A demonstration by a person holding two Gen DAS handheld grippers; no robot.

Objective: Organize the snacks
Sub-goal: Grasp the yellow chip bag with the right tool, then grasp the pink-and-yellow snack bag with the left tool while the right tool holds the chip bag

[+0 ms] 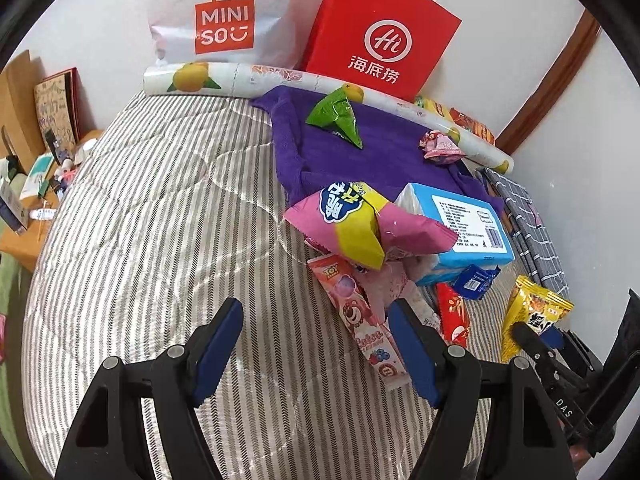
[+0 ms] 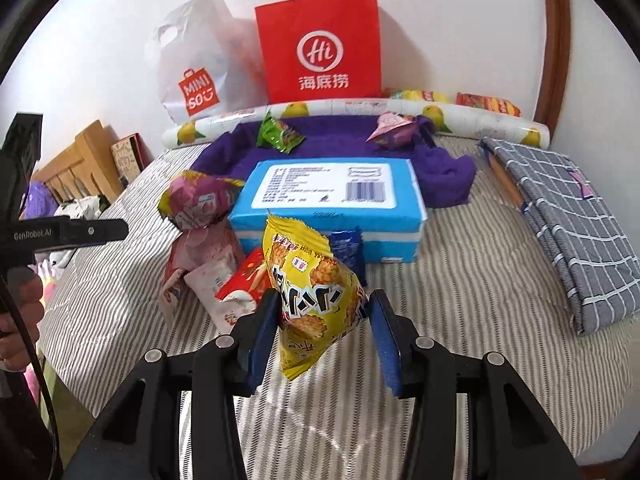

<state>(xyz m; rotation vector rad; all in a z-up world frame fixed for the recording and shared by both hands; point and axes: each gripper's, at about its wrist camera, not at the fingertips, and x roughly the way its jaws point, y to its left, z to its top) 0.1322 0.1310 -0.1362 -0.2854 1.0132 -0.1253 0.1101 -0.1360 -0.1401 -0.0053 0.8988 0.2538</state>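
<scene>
Gripping the yellow snack packet (image 2: 316, 300) between its blue pads, the right gripper (image 2: 326, 336) points steeply down at the bed, and the packet looks lifted off the striped quilt (image 2: 460, 280), though the fisheye makes that hard to be sure of. Dead ahead at twelve o'clock sits the blue tissue pack (image 2: 332, 204), with a small blue wrapper (image 2: 348, 252) just in front of it and a red packet (image 2: 244, 284) at ten o'clock. Off at two o'clock a folded grey checked cloth (image 2: 568, 216) lies along the bed's edge, and open quilt runs between it and the snacks. At the back, the purple towel (image 2: 340, 140) carries a green packet (image 2: 276, 132) and a pink packet (image 2: 392, 128), hemmed in by the fruit-print roll (image 2: 472, 116), the red paper bag (image 2: 320, 48) and the white shopping bag (image 2: 192, 72) against the wall.

Over to the left gripper (image 1: 316, 340): jaws apart, nothing between them, tilted down over bare quilt. Wide open room from nine to eleven o'clock, ending at the wooden bedside table (image 1: 24, 248). At one o'clock the pink and yellow bag (image 1: 360, 224) tops the pile, with the long pink stick pack (image 1: 360, 320) just beside the right finger.
</scene>
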